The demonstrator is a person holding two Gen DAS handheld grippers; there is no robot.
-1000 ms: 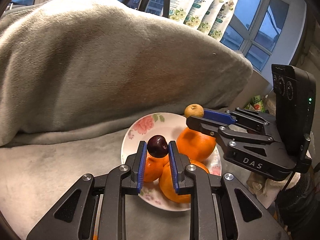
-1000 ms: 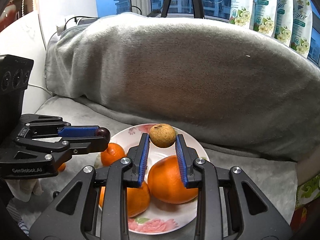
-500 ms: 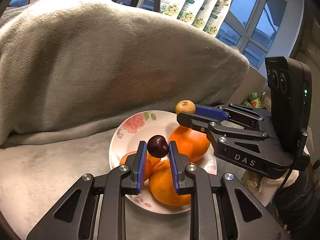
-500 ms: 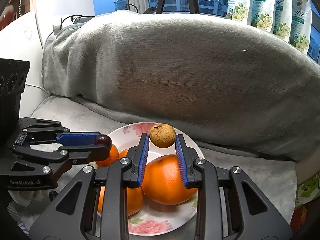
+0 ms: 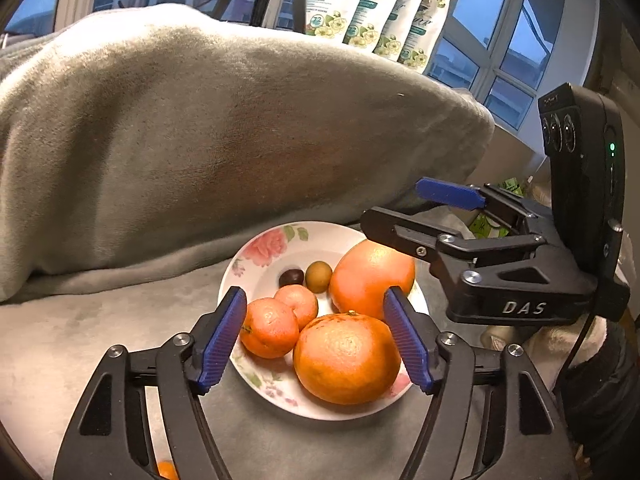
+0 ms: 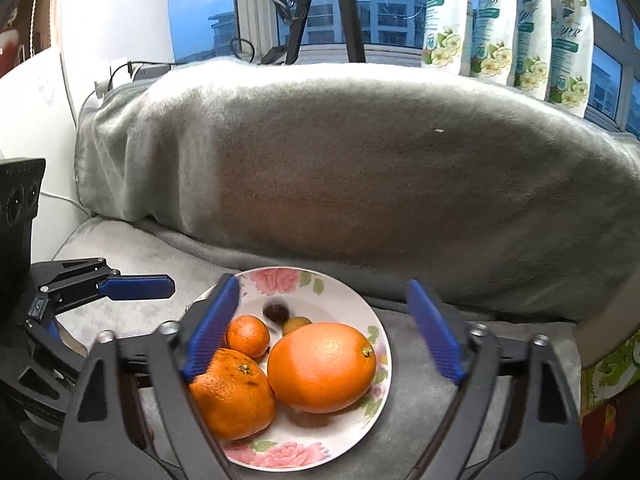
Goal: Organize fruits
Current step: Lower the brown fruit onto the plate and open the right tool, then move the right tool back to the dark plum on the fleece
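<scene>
A white floral plate [image 5: 260, 250] [image 6: 352, 300] sits on the grey cushion. It holds two large oranges [image 5: 346, 358] [image 6: 322, 366], two small tangerines [image 5: 270, 326] [image 6: 248, 336], a dark cherry [image 5: 291, 277] [image 6: 276, 313] and a small brown fruit [image 5: 319, 276] [image 6: 297, 324]. My left gripper [image 5: 316, 336] is open and empty, just above the near side of the plate. My right gripper [image 6: 324, 330] is open and empty over the plate; it also shows in the left wrist view [image 5: 448, 194].
A grey blanket [image 5: 200, 128] [image 6: 360, 168] covers a high bulge right behind the plate. Several flower-printed packs [image 5: 380, 20] [image 6: 508, 24] stand on the windowsill. A tangerine [image 5: 166, 470] lies at the frame bottom under my left gripper. The left gripper's finger [image 6: 136, 287] shows at left.
Both grippers opened and drew back. The left let go of the cherry and the right let go of the brown fruit; both fruits now lie on the plate.
</scene>
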